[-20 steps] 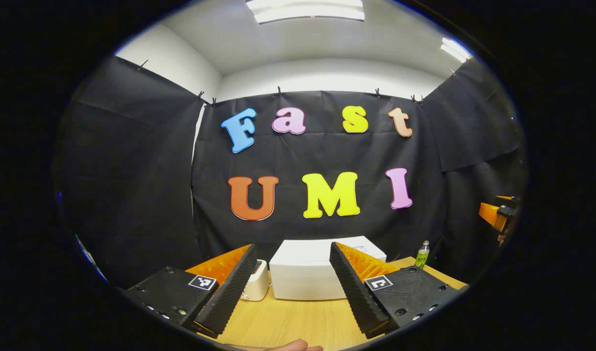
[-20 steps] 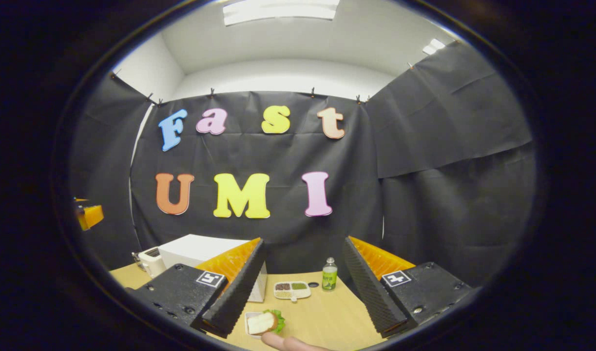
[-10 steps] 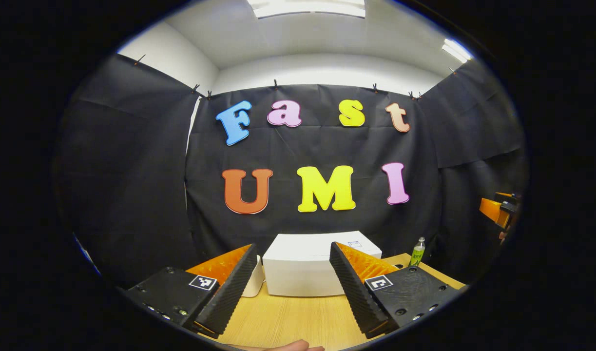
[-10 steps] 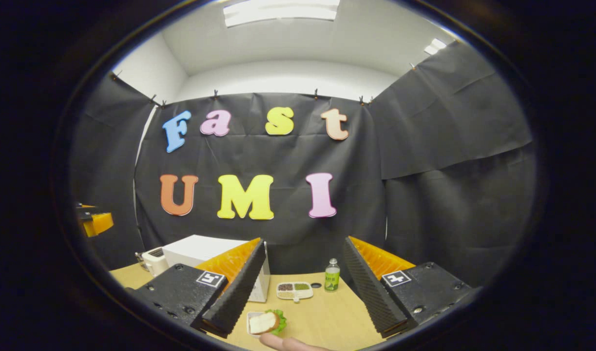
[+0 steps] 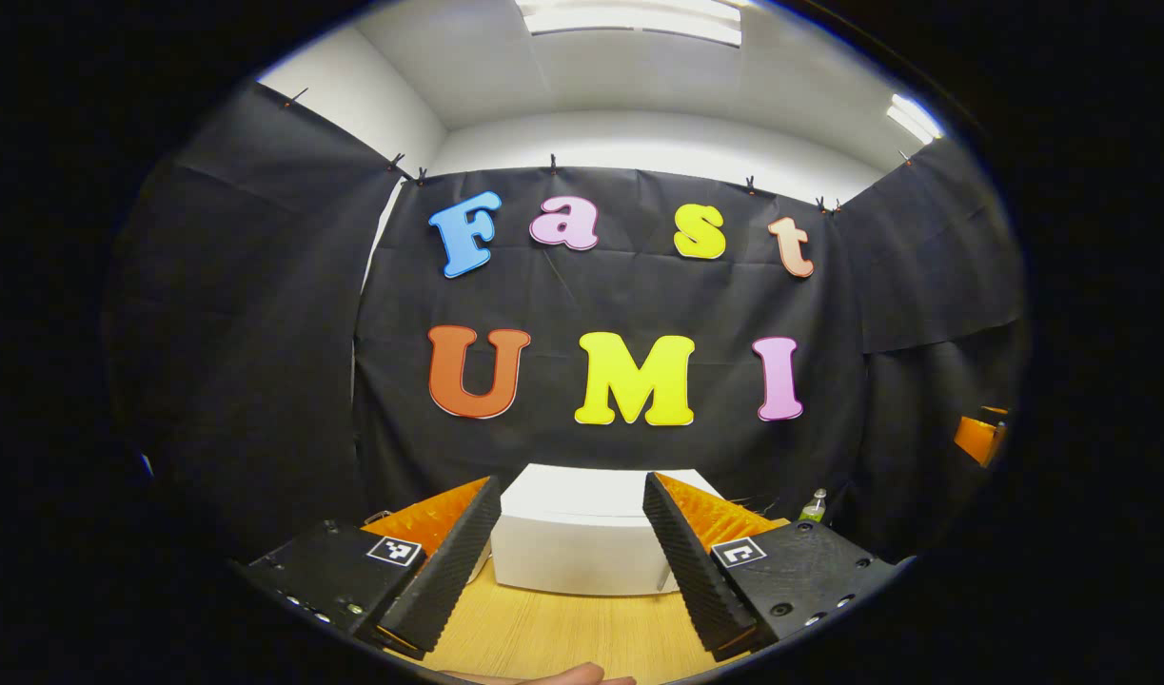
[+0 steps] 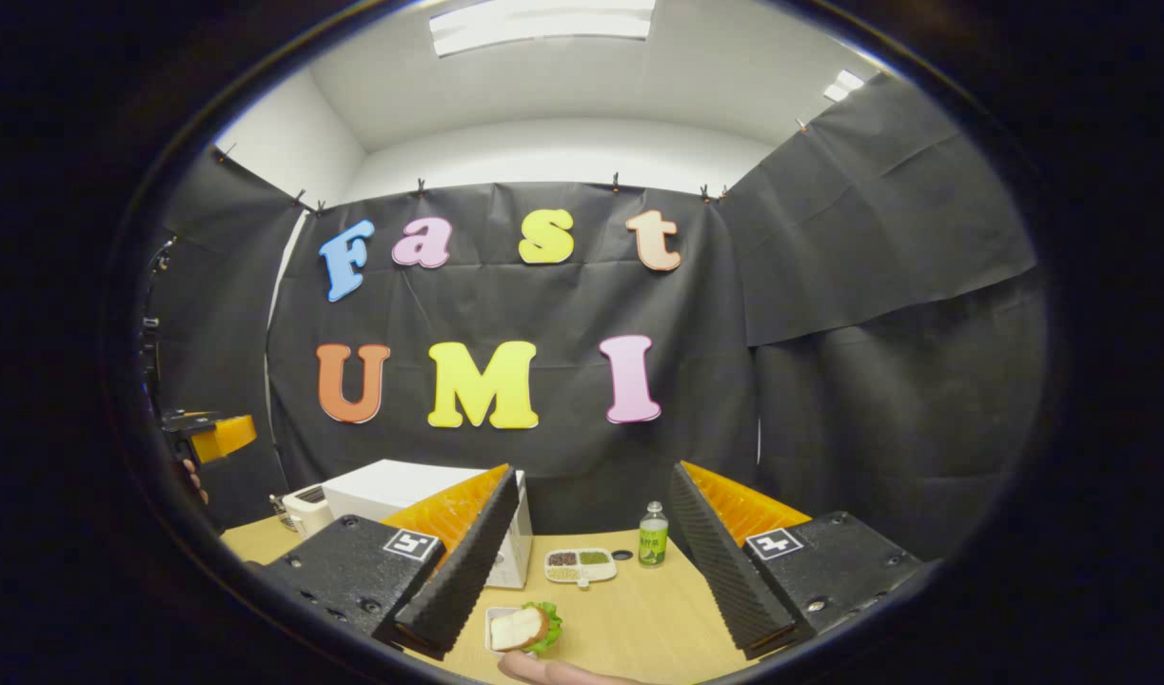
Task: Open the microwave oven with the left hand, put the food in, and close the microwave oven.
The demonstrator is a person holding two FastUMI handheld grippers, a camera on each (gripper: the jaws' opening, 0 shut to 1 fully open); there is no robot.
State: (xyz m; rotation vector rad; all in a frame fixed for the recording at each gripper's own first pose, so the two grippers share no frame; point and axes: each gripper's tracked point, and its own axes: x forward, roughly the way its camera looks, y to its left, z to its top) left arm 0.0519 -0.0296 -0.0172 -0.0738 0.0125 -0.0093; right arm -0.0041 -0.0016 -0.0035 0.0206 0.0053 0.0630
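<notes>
- Microwave oven [image 5: 582, 533], a white box at the back of the desk [image 5: 562, 637], now sits squarely between the left gripper's fingers in the left gripper view; half a second ago it stood a little to the right of centre there, so the hand has swung to line up with it.
- Left gripper [image 5: 572, 552] hangs wide, holding nothing, well short of the oven; its door looks shut, though no handle can be made out from this side.
- Small white appliance [image 6: 305, 509] stands just beside the oven's left end, and in the left gripper view it has slid almost wholly behind the left finger.
- Food [image 6: 524, 628], a sandwich with a green leaf on a small white tray, lies on the desk near the front edge, in front of the oven's right end in the right gripper view, just beside that gripper's left finger.
- Right gripper [image 6: 591, 557] is spread wide and empty above the desk; compared with a second ago its view has barely shifted, and the food has not moved.
- Divided dish [image 6: 580, 565] of dark and green fillings and a green bottle [image 6: 652, 537] stand farther back, apart from the sandwich.
- Other hand's gripper [image 6: 210, 436] shows at the left edge of the right gripper view, farther in than before.
- Judged from this, the opening step is under way but no contact is made: the door must be reached and pulled before the food can go in.
</notes>
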